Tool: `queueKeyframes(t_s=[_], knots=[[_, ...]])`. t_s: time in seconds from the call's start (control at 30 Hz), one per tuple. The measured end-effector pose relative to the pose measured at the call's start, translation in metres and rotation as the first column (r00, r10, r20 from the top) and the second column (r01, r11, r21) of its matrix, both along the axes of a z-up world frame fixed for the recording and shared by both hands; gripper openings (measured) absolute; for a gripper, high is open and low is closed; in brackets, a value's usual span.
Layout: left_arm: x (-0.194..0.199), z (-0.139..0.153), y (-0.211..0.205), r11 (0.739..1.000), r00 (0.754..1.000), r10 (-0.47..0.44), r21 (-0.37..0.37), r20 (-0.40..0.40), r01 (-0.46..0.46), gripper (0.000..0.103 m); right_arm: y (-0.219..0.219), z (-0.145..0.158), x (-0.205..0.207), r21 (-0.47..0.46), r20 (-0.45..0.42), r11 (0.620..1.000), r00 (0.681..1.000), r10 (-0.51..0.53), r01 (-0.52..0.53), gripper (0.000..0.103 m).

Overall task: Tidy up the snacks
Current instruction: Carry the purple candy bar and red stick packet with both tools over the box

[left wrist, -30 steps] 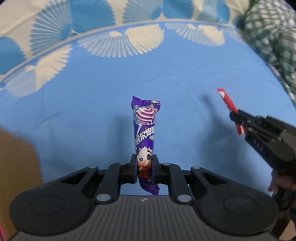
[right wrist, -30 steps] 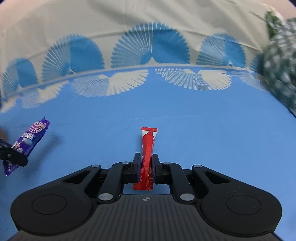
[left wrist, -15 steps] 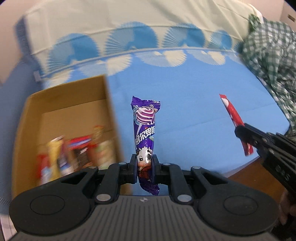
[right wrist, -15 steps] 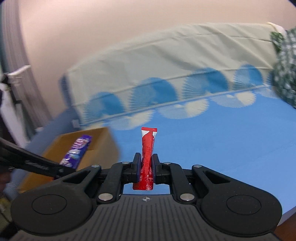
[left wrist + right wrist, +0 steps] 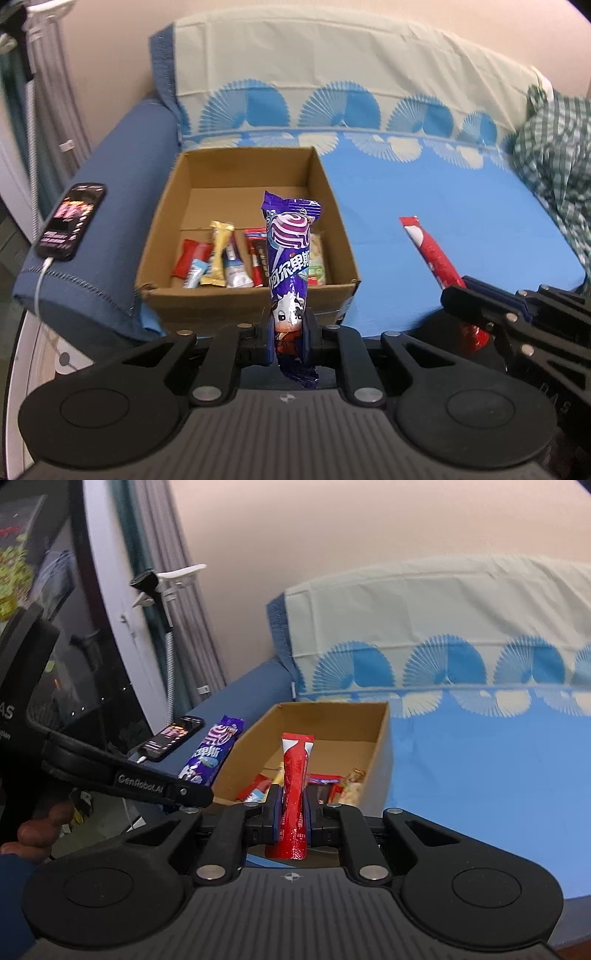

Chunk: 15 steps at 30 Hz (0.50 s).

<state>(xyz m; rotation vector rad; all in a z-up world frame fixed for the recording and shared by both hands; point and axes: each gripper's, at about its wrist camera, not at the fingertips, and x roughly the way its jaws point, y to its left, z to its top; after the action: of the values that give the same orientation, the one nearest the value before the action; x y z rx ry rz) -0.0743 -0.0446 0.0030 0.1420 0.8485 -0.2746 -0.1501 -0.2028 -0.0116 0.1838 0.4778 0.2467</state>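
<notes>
**Two wrapped snacks held up near the cardboard box**

We hold a gripper in each hand, and both are clamped on a snack. Our left gripper [image 5: 290, 328] pinches a purple candy wrapper [image 5: 290, 258] by its lower end, so the wrapper stands upright between the fingers, its top in front of the box in the left wrist view. Our right gripper [image 5: 291, 818] is clenched on a red stick packet [image 5: 294, 775], which also stands upright; from the left wrist view the packet leans out over the blue sofa cover [image 5: 443, 206].

The open cardboard box [image 5: 159, 236] sits on the sofa seat at its left end, against the dark blue armrest [image 5: 122, 177] and close to the seat's front edge. Several small wrapped snacks [image 5: 218, 258] lie on the box floor, gathered along its near wall.

A phone [image 5: 72, 219] with a lit screen rests on top of the armrest, a white cable plugged into its near end. A green checked cloth [image 5: 554, 147] is heaped at the right end of the seat.
</notes>
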Motion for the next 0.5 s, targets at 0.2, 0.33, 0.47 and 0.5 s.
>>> queueKeyframes(t_s=[0.2,0.33,0.47,0.5], knots=[[-0.015,0.008,0.028,0.998,0.999,0.042,-0.041,0.028,-0.041,0.015,0.024,0.010,-0.009,-0.059,0.023,0.998,1.000,0.021,-0.020,0.012],[-0.015,0.009,0.036,0.997,0.998,0.056,-0.058,0.030,-0.054,0.015,0.028,0.011,-0.009,-0.077,0.019,0.997,1.000,0.019,-0.018,0.012],[-0.012,0.007,0.039,0.996,0.998,0.060,-0.068,0.023,-0.058,0.015,0.031,0.010,-0.007,-0.092,0.005,0.996,1.000,0.022,-0.021,0.012],[-0.010,0.006,0.040,0.996,0.998,0.061,-0.069,0.019,-0.059,0.015,0.031,0.009,-0.005,-0.094,0.001,0.995,1.000,0.022,-0.022,0.012]])
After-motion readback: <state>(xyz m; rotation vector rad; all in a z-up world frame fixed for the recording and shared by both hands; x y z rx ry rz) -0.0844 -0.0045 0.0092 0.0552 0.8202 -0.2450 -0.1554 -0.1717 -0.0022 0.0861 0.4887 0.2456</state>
